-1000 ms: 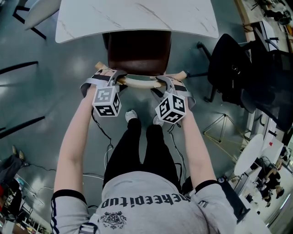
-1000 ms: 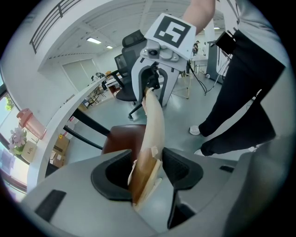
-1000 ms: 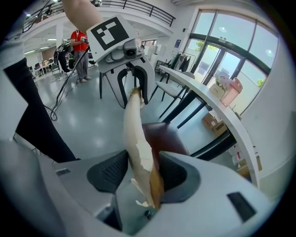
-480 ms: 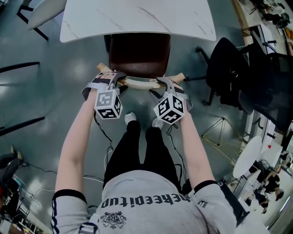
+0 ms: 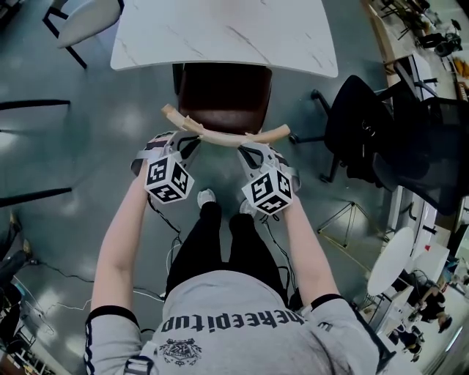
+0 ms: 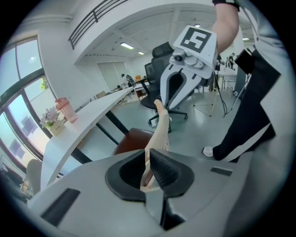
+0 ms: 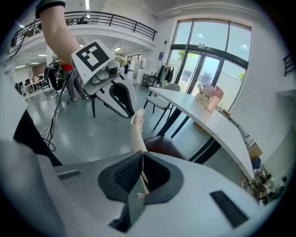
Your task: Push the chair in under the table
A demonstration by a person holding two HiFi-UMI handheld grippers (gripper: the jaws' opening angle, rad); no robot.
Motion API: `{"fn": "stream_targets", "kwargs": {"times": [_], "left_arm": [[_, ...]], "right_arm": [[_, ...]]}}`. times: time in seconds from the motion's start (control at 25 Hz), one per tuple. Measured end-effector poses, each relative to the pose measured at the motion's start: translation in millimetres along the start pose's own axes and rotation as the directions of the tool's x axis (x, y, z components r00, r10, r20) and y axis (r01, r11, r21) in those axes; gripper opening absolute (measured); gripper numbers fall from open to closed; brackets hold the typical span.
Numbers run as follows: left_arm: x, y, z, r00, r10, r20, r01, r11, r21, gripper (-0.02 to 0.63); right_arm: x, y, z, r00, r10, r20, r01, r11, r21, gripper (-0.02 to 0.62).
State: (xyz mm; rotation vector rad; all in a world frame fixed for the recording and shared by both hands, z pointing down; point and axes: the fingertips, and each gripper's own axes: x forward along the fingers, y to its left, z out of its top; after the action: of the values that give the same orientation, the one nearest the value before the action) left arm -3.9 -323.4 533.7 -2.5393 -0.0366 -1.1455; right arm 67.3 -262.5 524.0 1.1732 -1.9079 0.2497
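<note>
A chair with a brown seat (image 5: 223,91) stands partly under the white marble table (image 5: 220,33). Its curved wooden backrest (image 5: 227,138) faces me. My left gripper (image 5: 183,139) hovers just behind the backrest's left part, its jaws closing to a narrow slit. Through that slit the left gripper view (image 6: 147,162) shows the backrest (image 6: 159,125) beyond, not pinched. My right gripper (image 5: 251,150) sits behind the right part. In its own view (image 7: 142,159) the pads are shut, with the backrest (image 7: 136,132) running away toward the other gripper (image 7: 132,113).
A black office chair (image 5: 366,124) stands close at the right of the table. A white chair (image 5: 77,15) is at the far left corner. The person's shoes (image 5: 209,196) and cables lie below the grippers. A pink bottle (image 7: 213,98) stands on the table.
Both grippers have lifted off the backrest and drawn back toward the person. Their jaws, which straddled the rail, have come together. The chair has not moved.
</note>
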Motion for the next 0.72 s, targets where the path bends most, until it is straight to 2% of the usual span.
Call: {"fn": "stream_targets", "kwargs": {"times": [0.2, 0.4, 0.52, 0.72], "left_arm": [[-23.9, -0.6, 18.0, 0.997, 0.052, 0.052, -0.044, 0.99, -0.131, 0.018], [-54.8, 0.8, 52.8, 0.984, 0.119, 0.131, -0.086, 0.967, -0.239, 0.015], [-78.6, 4.7, 77.1, 0.965, 0.179, 0.191, -0.116, 0.947, -0.299, 0.015], [-118.5, 7.2, 118.0, 0.917, 0.281, 0.282, -0.166, 0.914, -0.37, 0.015]], "right_arm": [[-21.7, 11.6, 27.4, 0.996, 0.067, 0.054, -0.069, 0.997, 0.035, 0.011], [-56.6, 9.0, 65.1, 0.978, 0.076, 0.196, -0.103, 0.987, 0.127, 0.01], [-79.5, 4.5, 87.9, 0.957, 0.071, 0.28, -0.125, 0.976, 0.178, 0.009], [-116.9, 1.6, 116.7, 0.925, 0.061, 0.375, -0.128, 0.979, 0.157, 0.01]]}}
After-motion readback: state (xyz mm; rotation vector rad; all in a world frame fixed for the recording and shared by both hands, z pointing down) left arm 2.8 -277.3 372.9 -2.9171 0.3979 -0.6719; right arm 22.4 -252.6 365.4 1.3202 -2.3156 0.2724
